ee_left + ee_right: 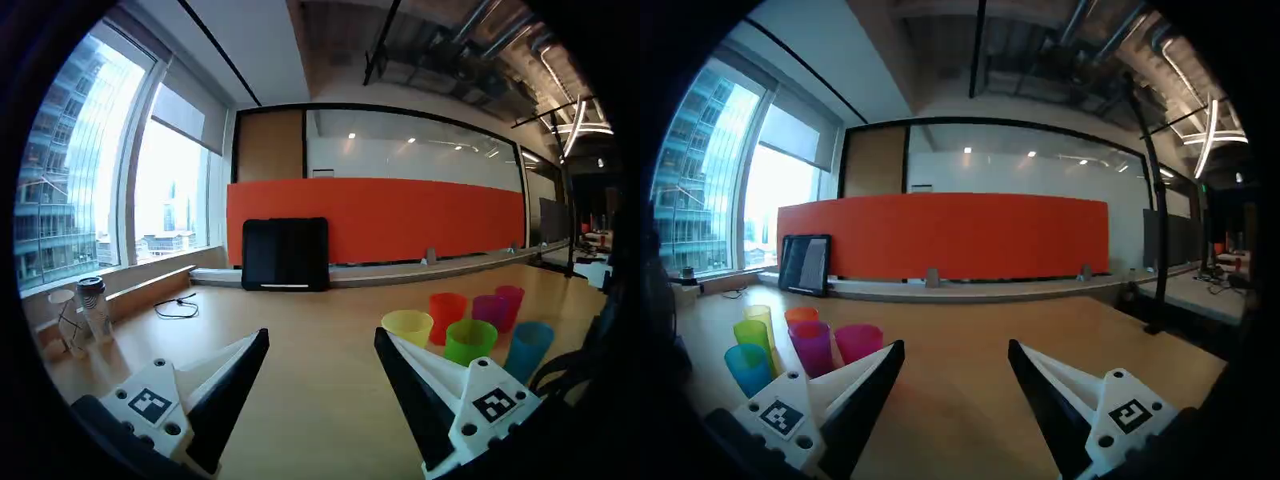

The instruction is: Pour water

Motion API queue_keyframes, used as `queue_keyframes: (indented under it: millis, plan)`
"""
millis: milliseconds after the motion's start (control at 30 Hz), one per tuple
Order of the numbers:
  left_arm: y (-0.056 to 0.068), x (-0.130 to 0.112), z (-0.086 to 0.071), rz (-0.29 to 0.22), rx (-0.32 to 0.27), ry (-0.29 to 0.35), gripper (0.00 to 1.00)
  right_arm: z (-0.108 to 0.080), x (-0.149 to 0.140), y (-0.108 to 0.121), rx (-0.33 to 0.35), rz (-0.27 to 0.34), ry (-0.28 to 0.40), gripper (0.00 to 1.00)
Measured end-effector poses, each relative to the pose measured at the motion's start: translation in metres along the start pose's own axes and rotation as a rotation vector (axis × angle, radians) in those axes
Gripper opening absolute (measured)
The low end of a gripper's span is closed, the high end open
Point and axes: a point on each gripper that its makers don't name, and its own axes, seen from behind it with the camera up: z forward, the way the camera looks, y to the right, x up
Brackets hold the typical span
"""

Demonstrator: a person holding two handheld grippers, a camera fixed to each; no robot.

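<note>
Looks barely begun: left hand-held gripper (321, 332) and right hand-held gripper (956, 344) both wide open, gripping nothing, over table (320, 312), coloured cups (470, 340) clustered ahead-right of the left one, ahead-left of the right one, grasping and pouring all left to do.

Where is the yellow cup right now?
In the left gripper view, the yellow cup stands right of centre on the wooden table, at the cluster's left end, beside the orange cup and the green cup.

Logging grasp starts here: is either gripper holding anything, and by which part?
Nothing is held: the left gripper and the right gripper both stand open and empty.
</note>
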Motion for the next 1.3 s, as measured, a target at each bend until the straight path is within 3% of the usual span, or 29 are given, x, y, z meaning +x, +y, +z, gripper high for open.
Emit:
queue_keyframes:
  millis: [367,600,800,1100,1300]
  plan:
    - [0.002,0.041,0.009,-0.01,-0.04,-0.026,0.98,0.005,0.038,-0.009,0.041,-0.017,-0.033,1.0]
    - [-0.003,0.081,0.019,-0.016,-0.056,-0.042,0.98,0.014,0.076,-0.012,0.062,-0.024,-0.051,1.0]
    - [-0.002,0.123,0.025,-0.031,-0.081,-0.033,0.98,0.02,0.114,-0.018,0.088,-0.033,-0.049,1.0]
    - [0.009,0.172,0.031,-0.043,-0.145,-0.028,0.98,0.028,0.167,-0.023,0.115,-0.01,-0.042,1.0]
    - [0.005,0.206,0.037,-0.028,-0.159,-0.002,0.98,0.033,0.199,-0.026,0.136,-0.006,-0.018,1.0]
